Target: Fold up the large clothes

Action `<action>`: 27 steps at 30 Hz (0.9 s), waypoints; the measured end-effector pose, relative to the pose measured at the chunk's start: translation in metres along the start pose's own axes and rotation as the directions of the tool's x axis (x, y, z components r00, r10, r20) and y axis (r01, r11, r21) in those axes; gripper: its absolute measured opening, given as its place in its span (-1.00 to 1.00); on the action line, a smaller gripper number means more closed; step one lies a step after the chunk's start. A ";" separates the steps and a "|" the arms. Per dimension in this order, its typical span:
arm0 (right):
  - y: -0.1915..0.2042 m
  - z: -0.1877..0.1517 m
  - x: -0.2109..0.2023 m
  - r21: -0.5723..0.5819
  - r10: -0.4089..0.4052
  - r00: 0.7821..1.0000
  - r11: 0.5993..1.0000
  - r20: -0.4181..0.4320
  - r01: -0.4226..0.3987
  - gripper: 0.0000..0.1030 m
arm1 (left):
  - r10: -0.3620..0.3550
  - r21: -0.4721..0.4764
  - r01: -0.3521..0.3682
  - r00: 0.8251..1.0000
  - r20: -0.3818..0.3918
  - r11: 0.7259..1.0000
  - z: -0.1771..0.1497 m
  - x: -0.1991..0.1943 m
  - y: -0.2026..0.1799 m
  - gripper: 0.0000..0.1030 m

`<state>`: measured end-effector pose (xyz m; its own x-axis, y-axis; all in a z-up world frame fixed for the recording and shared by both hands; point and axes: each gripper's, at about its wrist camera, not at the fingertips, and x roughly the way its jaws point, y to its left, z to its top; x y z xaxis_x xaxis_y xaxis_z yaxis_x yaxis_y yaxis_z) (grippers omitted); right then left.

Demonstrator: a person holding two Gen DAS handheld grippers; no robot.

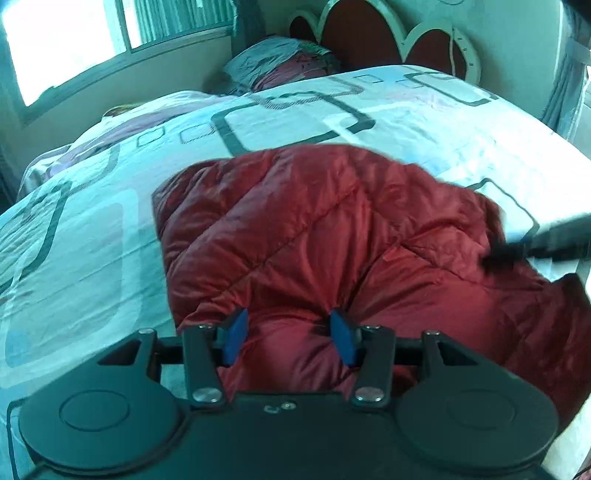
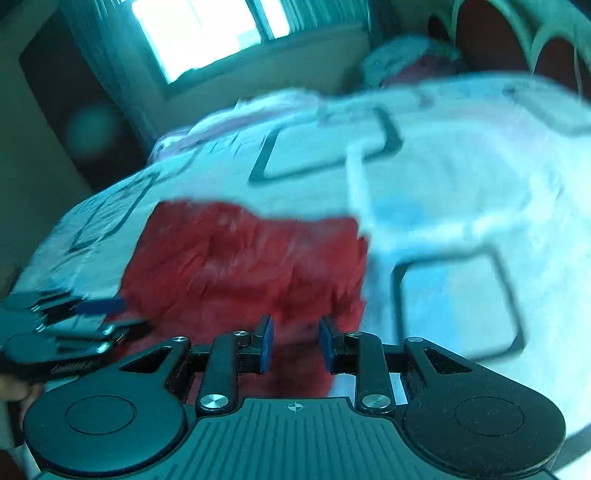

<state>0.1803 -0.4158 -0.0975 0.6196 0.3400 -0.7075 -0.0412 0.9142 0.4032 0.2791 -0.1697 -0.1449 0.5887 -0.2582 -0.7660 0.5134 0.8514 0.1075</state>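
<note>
The red quilted jacket (image 1: 332,229) lies bunched, shiny and puffy on the patterned bedspread (image 1: 92,221). Left gripper (image 1: 290,338) and right gripper (image 2: 295,343) both pinch its fabric, half-closed. No readable writing.

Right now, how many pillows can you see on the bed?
1: a grey and dark-red pillow at the head of the bed, against the headboard. Others may be hidden under the bedspread.

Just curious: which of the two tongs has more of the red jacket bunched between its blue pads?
The left tongs: a thick bulge of the red quilted jacket fills their wider gap.
</note>
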 end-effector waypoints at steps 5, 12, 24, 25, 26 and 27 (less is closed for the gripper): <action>0.011 -0.007 0.009 -0.028 -0.009 1.000 1.000 0.001 0.009 -0.46 | 0.006 -0.010 -0.006 1.000 0.012 1.000 -0.004 -0.007 0.008 0.08; -0.029 0.006 -0.031 0.134 0.015 0.994 0.991 0.106 -0.029 0.19 | 0.000 -0.091 0.006 0.998 0.065 0.996 -0.011 -0.039 0.014 0.91; -0.088 -0.014 0.005 0.443 0.236 0.971 0.867 0.037 -0.228 0.38 | -0.069 -0.226 0.068 0.998 0.002 0.972 -0.017 -0.023 0.021 0.86; -0.090 -0.013 0.007 0.451 0.248 0.968 0.860 0.040 -0.239 0.38 | -0.072 -0.232 0.071 0.997 0.003 0.970 -0.016 -0.022 0.021 0.86; -0.092 -0.013 0.008 0.461 0.260 0.965 0.852 0.043 -0.250 0.38 | -0.072 -0.237 0.070 0.997 0.004 0.969 -0.017 -0.021 0.021 0.86; -0.095 -0.013 0.010 0.467 0.270 0.962 0.846 0.043 -0.258 0.38 | -0.072 -0.240 0.070 0.997 0.003 0.968 -0.017 -0.021 0.021 0.85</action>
<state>0.1801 -0.4963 -0.1499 0.6186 0.5640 -0.5470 0.1711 0.5828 0.7944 0.2670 -0.1387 -0.1378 0.5522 -0.3198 -0.7699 0.3882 0.9159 -0.1020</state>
